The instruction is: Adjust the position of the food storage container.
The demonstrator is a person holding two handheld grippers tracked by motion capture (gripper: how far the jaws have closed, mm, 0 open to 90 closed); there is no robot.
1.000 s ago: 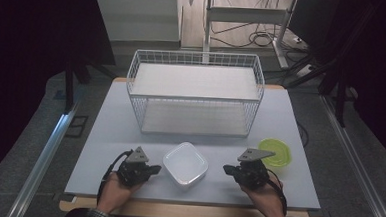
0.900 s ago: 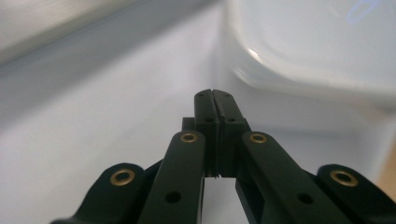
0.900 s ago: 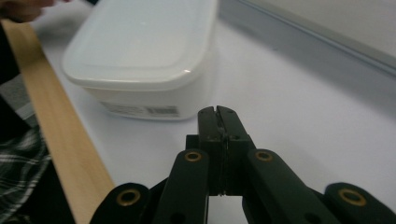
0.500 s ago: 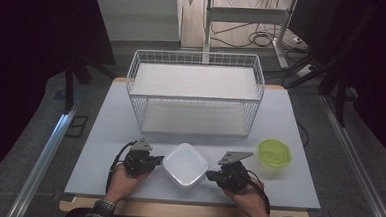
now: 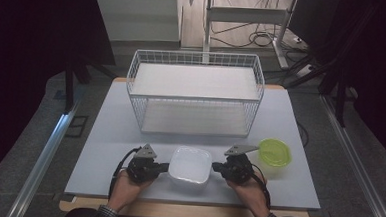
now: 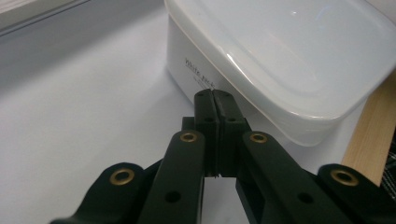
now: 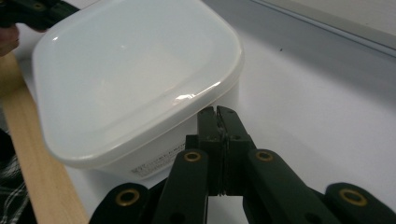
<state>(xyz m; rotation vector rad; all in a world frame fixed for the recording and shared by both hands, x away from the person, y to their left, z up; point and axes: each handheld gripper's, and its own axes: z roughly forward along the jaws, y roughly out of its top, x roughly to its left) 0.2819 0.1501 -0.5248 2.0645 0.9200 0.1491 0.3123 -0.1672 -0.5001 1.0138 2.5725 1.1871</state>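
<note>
A white lidded plastic container [image 5: 190, 164] sits on the table near its front edge. My left gripper [image 5: 167, 166] is at the container's left side, shut with nothing between its jaws. In the left gripper view the closed tips [image 6: 214, 95] sit just under the lid's rim on the container [image 6: 289, 60]. My right gripper [image 5: 215, 166] is at the container's right side, also shut and empty. Its tips [image 7: 218, 112] meet the wall of the container [image 7: 126, 79] below the lid. The other gripper [image 7: 32, 11] shows at the top left of the right gripper view.
A white wire basket [image 5: 196, 91] stands at the middle back of the table. A lime green lid or dish [image 5: 274, 152] lies right of my right gripper. The table's wooden front edge [image 5: 190, 212] runs close behind both hands.
Both hands have moved inward toward the white container, the right one from beside the green dish, and both grippers now stand at its sides.
</note>
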